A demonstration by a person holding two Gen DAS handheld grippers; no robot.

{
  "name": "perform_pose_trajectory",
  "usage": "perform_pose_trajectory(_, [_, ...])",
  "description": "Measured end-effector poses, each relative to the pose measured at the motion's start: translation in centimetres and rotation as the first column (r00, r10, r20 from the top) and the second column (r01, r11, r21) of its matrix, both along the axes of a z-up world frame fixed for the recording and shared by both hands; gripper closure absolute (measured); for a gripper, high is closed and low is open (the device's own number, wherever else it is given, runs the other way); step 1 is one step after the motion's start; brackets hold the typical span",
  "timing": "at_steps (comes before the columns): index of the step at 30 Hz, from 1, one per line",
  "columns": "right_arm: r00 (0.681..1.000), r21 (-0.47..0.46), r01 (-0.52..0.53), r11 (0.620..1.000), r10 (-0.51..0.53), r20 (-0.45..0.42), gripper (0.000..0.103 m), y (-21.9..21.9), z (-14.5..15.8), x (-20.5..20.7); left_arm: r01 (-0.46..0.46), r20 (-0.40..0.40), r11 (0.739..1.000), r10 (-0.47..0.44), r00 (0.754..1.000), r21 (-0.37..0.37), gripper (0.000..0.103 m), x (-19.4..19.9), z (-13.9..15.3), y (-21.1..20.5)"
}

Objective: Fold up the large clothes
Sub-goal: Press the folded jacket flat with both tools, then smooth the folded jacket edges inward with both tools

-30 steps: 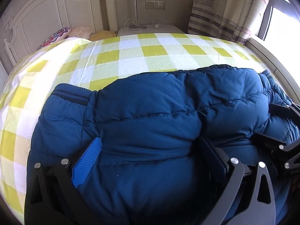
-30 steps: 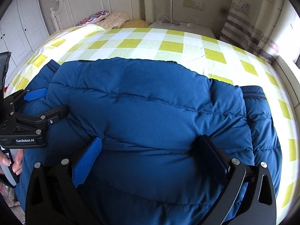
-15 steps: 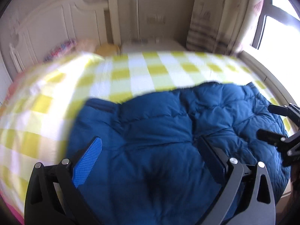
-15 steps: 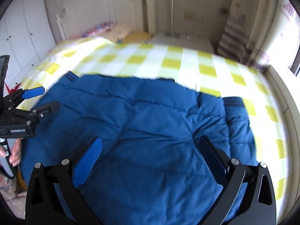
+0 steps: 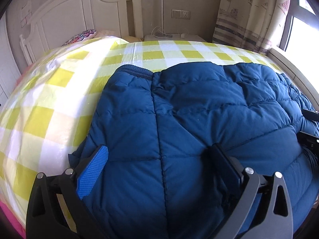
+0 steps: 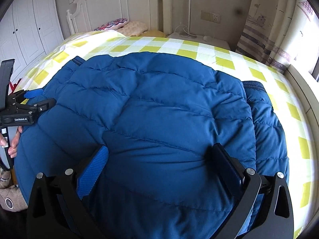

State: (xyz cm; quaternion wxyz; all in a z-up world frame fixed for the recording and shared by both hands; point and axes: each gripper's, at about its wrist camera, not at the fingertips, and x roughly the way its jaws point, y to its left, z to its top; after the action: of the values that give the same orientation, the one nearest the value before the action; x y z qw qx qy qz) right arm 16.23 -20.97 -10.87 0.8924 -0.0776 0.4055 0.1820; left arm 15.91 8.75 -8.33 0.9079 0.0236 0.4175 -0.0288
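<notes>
A large blue quilted down jacket (image 5: 199, 119) lies spread on the bed, its dark ribbed cuff (image 5: 135, 72) toward the headboard. It also fills the right wrist view (image 6: 159, 119), with a sleeve (image 6: 267, 127) lying along its right side. My left gripper (image 5: 159, 159) is open, its jaws wide apart just above the jacket's near edge, holding nothing. My right gripper (image 6: 159, 159) is open in the same way over the jacket's near part. The left gripper also shows at the left edge of the right wrist view (image 6: 35, 99).
The bed has a yellow and white checked sheet (image 5: 59, 103) and a white headboard (image 5: 79, 16). Pillows (image 6: 127, 25) lie at its head. A nightstand (image 5: 173, 37) with cables, a wall socket and curtains (image 5: 249, 14) stand behind. White wardrobe doors (image 6: 30, 23) are at left.
Both grippers have pulled back from the jacket and risen, then settled closer over its near edge. The jacket lies flatter and more spread than a second ago. Both jaws stay open.
</notes>
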Motion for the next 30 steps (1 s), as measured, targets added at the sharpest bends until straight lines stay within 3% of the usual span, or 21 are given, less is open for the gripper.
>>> perform_pose_trajectory(4, [1.0,0.021,-0.006,1.0,0.006,0.009,0.004,-0.2,-0.1,-0.3,0.004,-0.004,0.999,-0.005,1.0,-0.053,0.002,0.2,-0.1,0.8])
perform_pose_trajectory(9, [1.0,0.002,0.018,1.0,-0.018,0.009,0.005,-0.5,0.8,-1.0,-0.012,0.001,0.998,0.012,1.0,-0.057,0.002,-0.5,0.6,1.3])
perform_pose_trajectory(12, [0.996,-0.022,0.04,0.999,-0.038,0.085,0.005,-1.7,3.2,-2.8,-0.017,0.078,0.997,0.023,0.997,-0.07,0.002,-2.5,2.8,2.1])
perform_pose_trajectory(15, [0.99,-0.004,0.063,0.998,-0.062,0.13,0.005,-3.8,5.0,-4.1,-0.028,0.137,0.999,0.031,0.99,-0.026,0.002,-4.4,4.3,2.6])
perform_pose_trajectory(17, [0.989,-0.018,0.1,0.995,-0.098,0.114,0.005,-5.3,4.4,-4.2,-0.046,0.128,0.999,0.045,0.991,0.008,0.002,-4.7,4.0,2.9])
perform_pose_trajectory(19, [0.99,-0.015,0.139,0.99,-0.138,0.034,0.005,-7.0,1.8,-3.8,-0.055,0.086,0.998,0.052,0.995,0.029,0.002,-4.6,2.6,3.2])
perform_pose_trajectory(20, [0.991,0.012,0.136,0.991,-0.136,-0.001,0.004,-7.6,0.5,-3.7,-0.054,0.058,0.998,0.052,0.997,0.034,0.002,-4.4,1.6,3.3])
perform_pose_trajectory(22, [0.991,0.113,0.124,0.986,-0.127,0.027,0.004,-9.0,-0.6,-4.2,-0.048,0.025,0.999,0.048,0.999,-0.009,0.002,-4.0,0.0,3.7])
perform_pose_trajectory(24, [0.992,0.115,0.122,0.986,-0.125,0.018,0.004,-9.2,-0.7,-4.3,-0.053,0.02,0.996,0.055,0.998,-0.077,0.002,-3.8,-0.2,4.6])
perform_pose_trajectory(27, [0.989,0.047,0.143,0.989,-0.144,0.013,0.005,-8.7,0.2,-4.4,-0.052,0.026,0.996,0.054,0.998,-0.073,0.002,-3.9,-0.3,4.7])
perform_pose_trajectory(30, [0.977,0.017,0.203,0.979,-0.204,0.064,0.005,-9.3,1.3,-5.7,-0.051,0.039,0.996,0.054,0.998,-0.073,0.002,-4.2,-0.5,4.7])
